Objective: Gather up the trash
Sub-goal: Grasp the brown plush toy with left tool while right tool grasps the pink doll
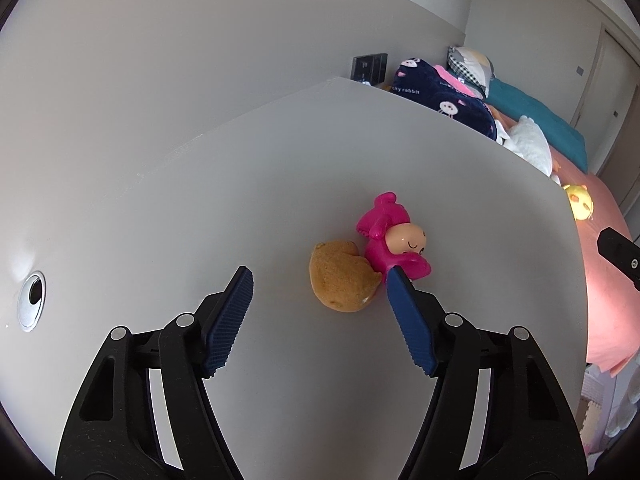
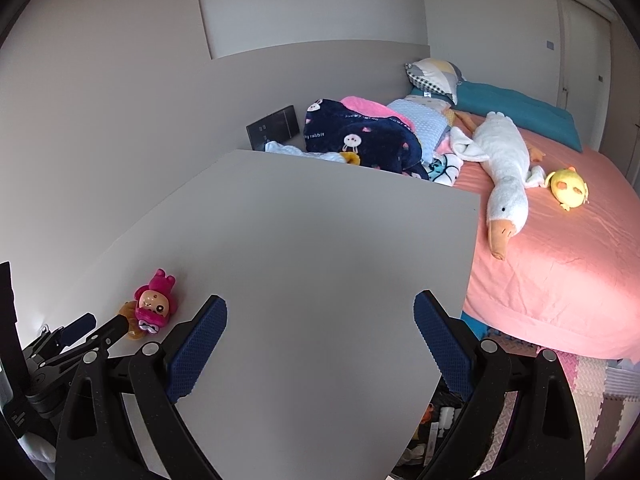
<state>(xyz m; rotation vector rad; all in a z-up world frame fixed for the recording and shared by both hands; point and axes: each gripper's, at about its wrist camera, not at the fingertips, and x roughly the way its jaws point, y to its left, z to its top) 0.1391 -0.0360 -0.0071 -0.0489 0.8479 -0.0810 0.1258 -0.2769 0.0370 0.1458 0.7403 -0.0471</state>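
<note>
A pink-sheeted bed point(image 2: 560, 280) carrying a white plush goose point(image 2: 504, 168) borders a pale grey bench point(image 2: 320, 240). Near the bench's wall-side edge, a pink toy figure point(image 1: 394, 236) lies touching a tan plush toy point(image 1: 340, 280). The left tool point(image 1: 320, 280) stands spread around the tan plush, pads not pressing it. The right tool point(image 2: 320, 308) hangs spread over bare benchtop, holding nothing.

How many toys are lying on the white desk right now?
2. The pink doll and the brown plush lie touching, just ahead of the left gripper. Desk parts outside both views may hold more.
</note>
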